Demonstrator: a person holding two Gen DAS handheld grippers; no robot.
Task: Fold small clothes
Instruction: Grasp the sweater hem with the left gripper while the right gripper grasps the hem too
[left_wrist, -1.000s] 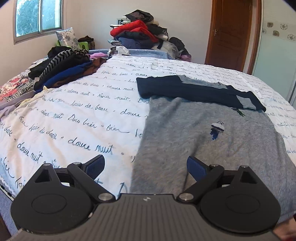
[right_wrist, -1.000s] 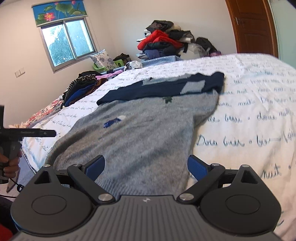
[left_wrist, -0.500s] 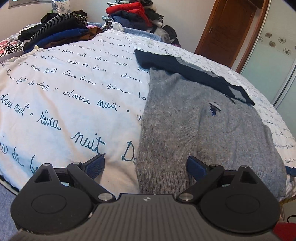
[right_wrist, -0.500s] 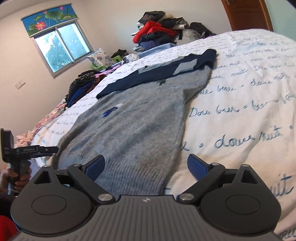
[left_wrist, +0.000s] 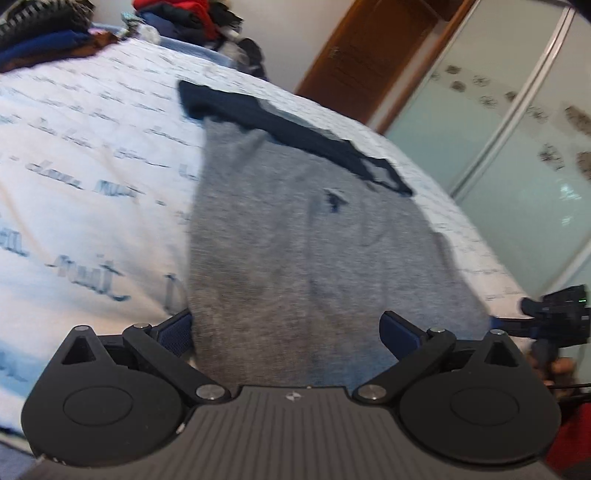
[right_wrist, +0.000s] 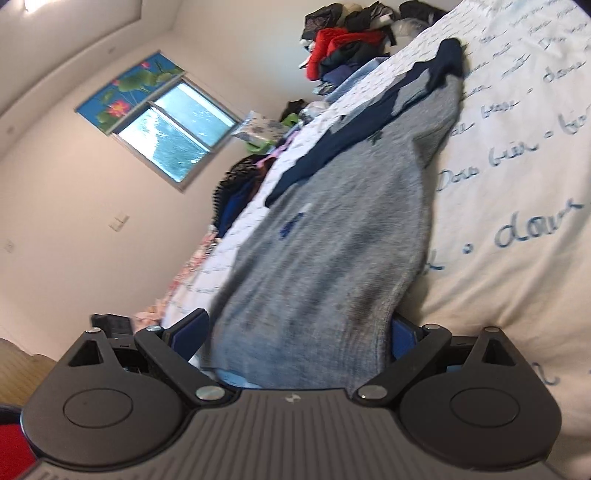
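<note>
So far: sweater (left_wrist: 295, 236) is flat on the bed (left_wrist: 74, 177), not folded yet, I think. Sleeves w/ dark blue already lie across the top part.
Left gripper (left_wrist: 288, 328): at the near left corner of the sweater's bottom edge. Jaws wide apart. Left pad (left_wrist: 177, 330) sits by the sweater's side edge, cloth runs btwn the two pads. Not pinched yet.
Sweater: gray, small blue picture on the chest. It lies long-ways away from both cameras, dark blue part at the far end.
Right gripper (right_wrist: 295, 336): at the near right corner of the same edge. Jaws wide apart too. Cloth fills the gap btwn them, right pad (right_wrist: 400, 339) partly hid behind it. Can't tell if it touches. View is tipped sideways.
Left to do: I'd guess close both on the bottom edge, lift, carry it up to the dark blue end. Then prob. smooth it and fold once more.
Change vs 1 s ago: both grippers came in lower and much closer to the bottom edge. Back then the edge lay ahead of the pads, now it's in btwn them. Right one rolled over a lot. Jaws as wide as before. Sweater itself didn't move.
Other stuff: clothes pile (right_wrist: 343, 40) at the far end, window (right_wrist: 173, 133) on the wall, door (left_wrist: 362, 55) past the bed.
</note>
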